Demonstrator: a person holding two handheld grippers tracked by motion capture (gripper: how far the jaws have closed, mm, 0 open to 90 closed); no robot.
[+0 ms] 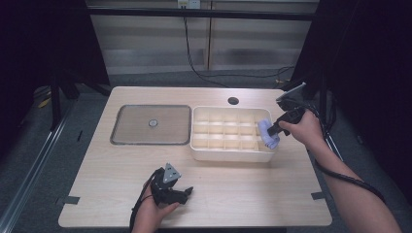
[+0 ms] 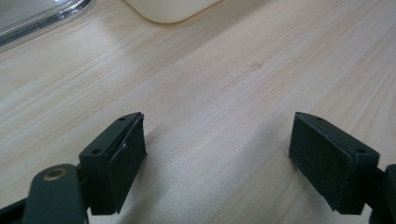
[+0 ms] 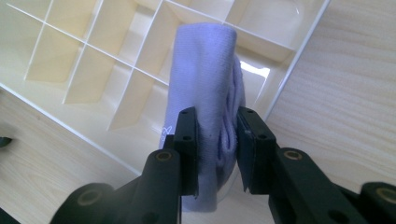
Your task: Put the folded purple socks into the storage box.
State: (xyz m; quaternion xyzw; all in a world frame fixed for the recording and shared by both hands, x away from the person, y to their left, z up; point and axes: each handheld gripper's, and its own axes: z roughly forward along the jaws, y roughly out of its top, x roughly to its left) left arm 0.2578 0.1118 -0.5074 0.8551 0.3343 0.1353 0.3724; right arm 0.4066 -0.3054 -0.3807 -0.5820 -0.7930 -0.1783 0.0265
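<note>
Cloth: a folded lilac cloth (image 3: 205, 84) hangs in the right tongs (image 3: 218, 140) over the right end of the divided box (image 1: 228, 155), above its end compartments; which compartment it is meant for cannot be told.
Right tongs: clamped on the cloth, the 2 jaws pressing its folded layers from either side, roughly across the middle of the bundle.
Left tongs: the left tongs (image 2: 215, 154) are held low over bare desk (image 2: 224, 70) near the front edge, jaws wide apart with nothing between them.
Weight: judged very light; the cloth holds its shape in the grip with little sag.
Stiffness: soft and squashy, so the layers give under the pads and may splay once let go.
Slip: the knit surface looks grippy against the pads, so slipping seems unlikely.
Fragility: none to speak of; the thin box dividers look more delicate than the cloth.
Where to hold: across the folded thickness near the middle, as now, keeps the layers together.
Nearby: a flat lid (image 1: 150, 124) lies beside the box, to its left.
</note>
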